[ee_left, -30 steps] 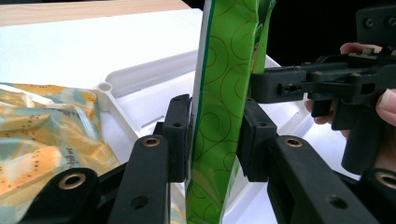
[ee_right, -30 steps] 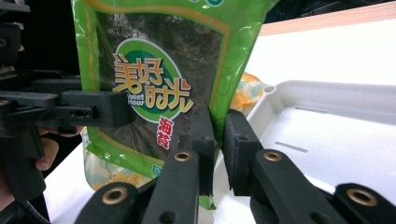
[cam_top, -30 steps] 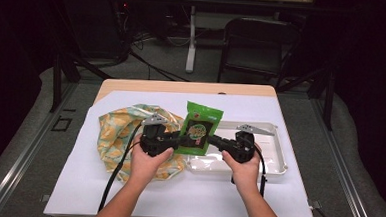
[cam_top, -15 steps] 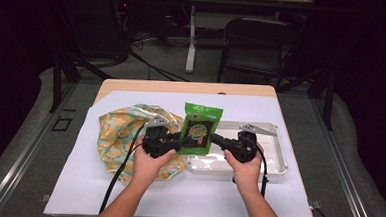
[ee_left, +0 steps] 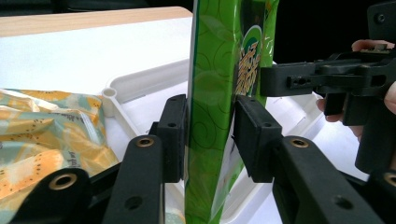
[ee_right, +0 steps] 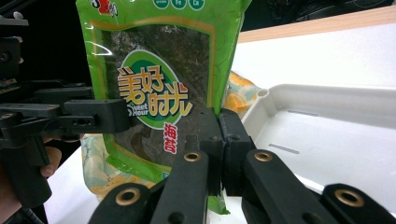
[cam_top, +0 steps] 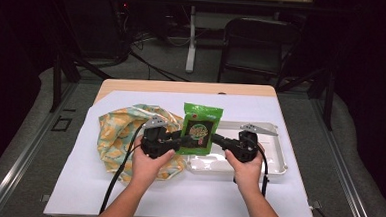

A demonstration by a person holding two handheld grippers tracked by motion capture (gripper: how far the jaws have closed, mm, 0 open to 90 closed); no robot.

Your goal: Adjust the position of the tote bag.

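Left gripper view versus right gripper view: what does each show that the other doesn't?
Left gripper view: the packet edge-on between the pads of the left claw, whose jaws have just been opening. Right gripper view: the packet's printed front, with the right claw shut on its lower edge. Shared: white tray and patterned bag.

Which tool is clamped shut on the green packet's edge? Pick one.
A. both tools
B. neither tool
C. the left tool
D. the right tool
D: in the right gripper view the right tool has its jaws pressed together on the packet edge, while in the left gripper view the left tool has its jaws on either side of the packet with a gap showing at one pad.
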